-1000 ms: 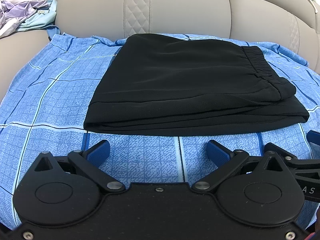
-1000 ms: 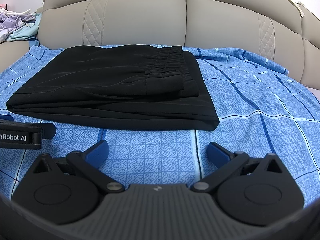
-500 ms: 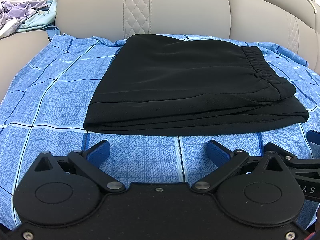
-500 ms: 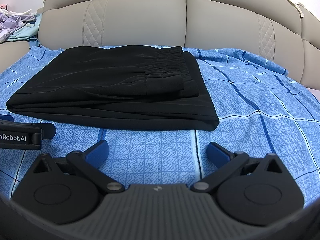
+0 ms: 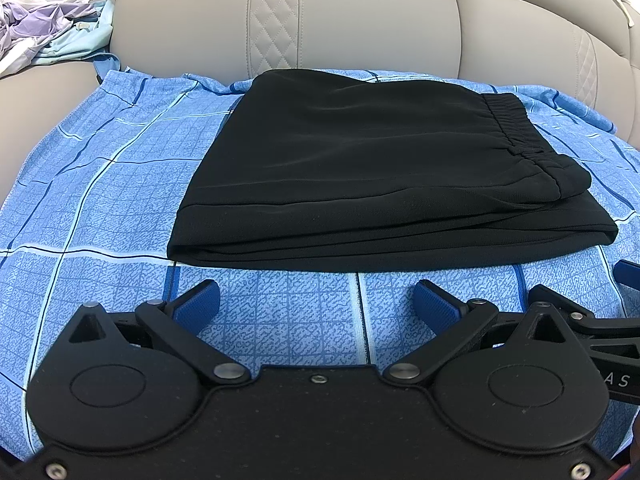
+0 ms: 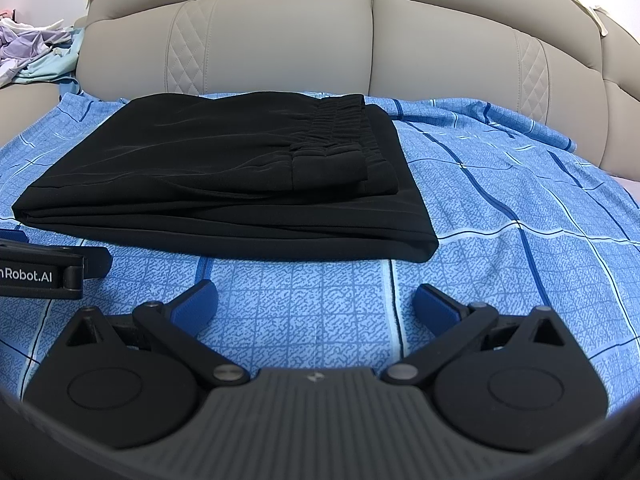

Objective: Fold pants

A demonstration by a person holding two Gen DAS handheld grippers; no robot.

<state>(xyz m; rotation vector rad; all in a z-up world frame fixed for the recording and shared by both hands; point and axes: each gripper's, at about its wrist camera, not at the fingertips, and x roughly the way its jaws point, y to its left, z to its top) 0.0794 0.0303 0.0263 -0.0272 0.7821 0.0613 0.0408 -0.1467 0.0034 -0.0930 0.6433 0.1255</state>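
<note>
My left gripper (image 5: 316,300) and right gripper (image 6: 316,300) hover side by side just above the sheet (image 6: 500,208), jaws spread wide, nothing held. Just beyond them the black pants (image 5: 360,176) lie folded in a flat stack on the bed, waistband on top toward the right. Behind stands the beige headboard (image 6: 280,44).
</note>
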